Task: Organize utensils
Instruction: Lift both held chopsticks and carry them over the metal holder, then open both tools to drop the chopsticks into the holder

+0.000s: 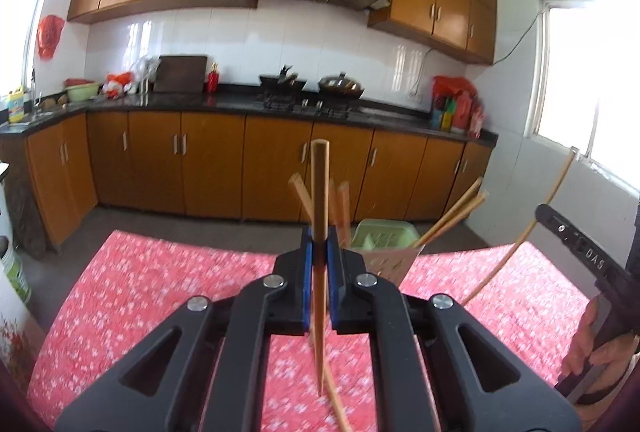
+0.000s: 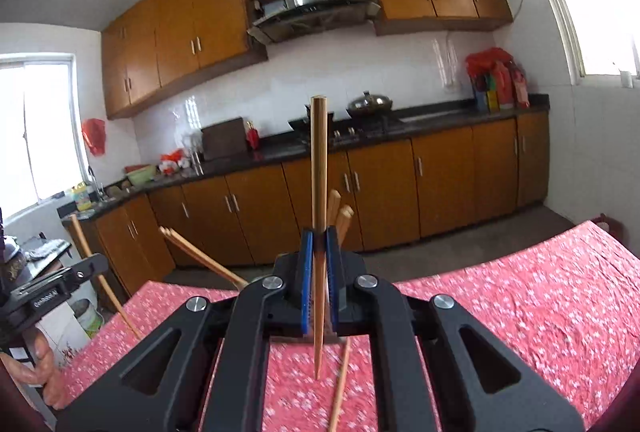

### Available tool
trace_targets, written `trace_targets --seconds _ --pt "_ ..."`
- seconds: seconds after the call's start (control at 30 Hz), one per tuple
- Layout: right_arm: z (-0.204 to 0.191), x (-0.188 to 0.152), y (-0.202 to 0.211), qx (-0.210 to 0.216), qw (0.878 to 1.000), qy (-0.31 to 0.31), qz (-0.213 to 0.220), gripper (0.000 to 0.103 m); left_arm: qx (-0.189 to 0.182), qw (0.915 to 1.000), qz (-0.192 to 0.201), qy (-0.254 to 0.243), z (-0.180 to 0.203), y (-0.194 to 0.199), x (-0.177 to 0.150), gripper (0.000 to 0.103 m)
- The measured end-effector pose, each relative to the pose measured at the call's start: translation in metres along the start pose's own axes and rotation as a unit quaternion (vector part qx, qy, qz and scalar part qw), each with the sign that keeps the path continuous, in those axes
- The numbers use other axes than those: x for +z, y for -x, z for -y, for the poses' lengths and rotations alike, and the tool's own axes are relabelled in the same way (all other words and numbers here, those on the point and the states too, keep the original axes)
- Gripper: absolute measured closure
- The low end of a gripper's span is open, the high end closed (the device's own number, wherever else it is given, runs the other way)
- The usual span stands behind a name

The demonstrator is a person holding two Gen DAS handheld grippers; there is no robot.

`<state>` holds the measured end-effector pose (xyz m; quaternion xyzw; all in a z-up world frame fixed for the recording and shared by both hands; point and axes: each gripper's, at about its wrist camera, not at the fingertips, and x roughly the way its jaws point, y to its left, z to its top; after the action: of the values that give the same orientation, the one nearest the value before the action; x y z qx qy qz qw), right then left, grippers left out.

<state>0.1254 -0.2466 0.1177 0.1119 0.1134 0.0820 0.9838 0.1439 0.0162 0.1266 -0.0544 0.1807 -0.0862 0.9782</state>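
Left gripper [image 1: 319, 246]: clenched on an upright chopstick [image 1: 319, 200].
Right gripper [image 2: 319, 248]: clenched on another chopstick [image 2: 319, 168].
Table edge: green holder [image 1: 384, 234] with more chopsticks.
Surface: red floral tablecloth [image 1: 160, 280].
Room: kitchen, wooden cabinets [image 1: 212, 160].

Smooth wooden chopsticks [image 1: 319, 192], matt black plastic tongs [image 1: 319, 252], red floral cloth tablecloth [image 1: 160, 284], glossy wood-look cabinets [image 1: 212, 160].

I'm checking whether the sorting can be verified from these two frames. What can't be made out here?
- Green holder, left wrist view: its inside is hidden behind the left gripper and its chopstick.
- Holder's chopsticks, same view: blurred, count unclear.
- Loose chopstick on the tablecloth, right wrist view: cut off by the bottom edge.
- Right gripper: hides the holder almost entirely.
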Motion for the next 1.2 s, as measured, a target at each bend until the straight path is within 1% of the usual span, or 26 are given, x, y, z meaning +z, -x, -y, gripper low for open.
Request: trace_targets --seconds 0.17,0.33,0.43,0.53,0.67,0.77,0.9,1.03,1.2 --pt "-0.013 0.023 -0.008 0.012 0.999 0.002 0.041 0.096 -0.006 0.9989 0.046 0.009 0.017 -0.008 0.034 0.095" --pt "-0.017 0.039 -0.021 0.007 0.997 0.006 0.077 0.095 -0.004 0.9953 0.095 0.020 0.031 -0.023 0.067 0.095" --pt "-0.015 0.045 -0.034 0.005 0.996 -0.002 0.087 0.095 -0.002 0.9924 0.119 0.028 0.038 -0.034 0.082 0.095" --pt "-0.013 0.045 -0.055 -0.002 0.996 -0.002 0.084 0.095 0.005 0.9899 0.139 0.029 0.045 -0.051 0.092 0.095" --pt "-0.010 0.034 -0.080 -0.009 0.998 0.003 0.061 0.095 0.005 0.9909 0.132 0.028 0.047 -0.082 0.089 0.095" --pt "-0.006 0.024 -0.094 -0.011 0.999 0.000 0.041 0.095 0.004 0.9930 0.114 0.032 0.046 -0.105 0.080 0.095" --pt "-0.003 0.017 -0.101 -0.012 1.000 -0.010 0.022 0.095 0.005 0.9958 0.085 0.036 0.043 -0.128 0.067 0.095" --pt "-0.001 0.015 -0.101 -0.010 1.000 -0.015 0.012 0.095 0.007 0.9969 0.069 0.035 0.039 -0.134 0.059 0.095" --pt "-0.004 0.018 -0.092 -0.012 1.000 -0.017 0.011 0.094 0.015 0.9967 0.071 0.037 0.032 -0.125 0.059 0.086"
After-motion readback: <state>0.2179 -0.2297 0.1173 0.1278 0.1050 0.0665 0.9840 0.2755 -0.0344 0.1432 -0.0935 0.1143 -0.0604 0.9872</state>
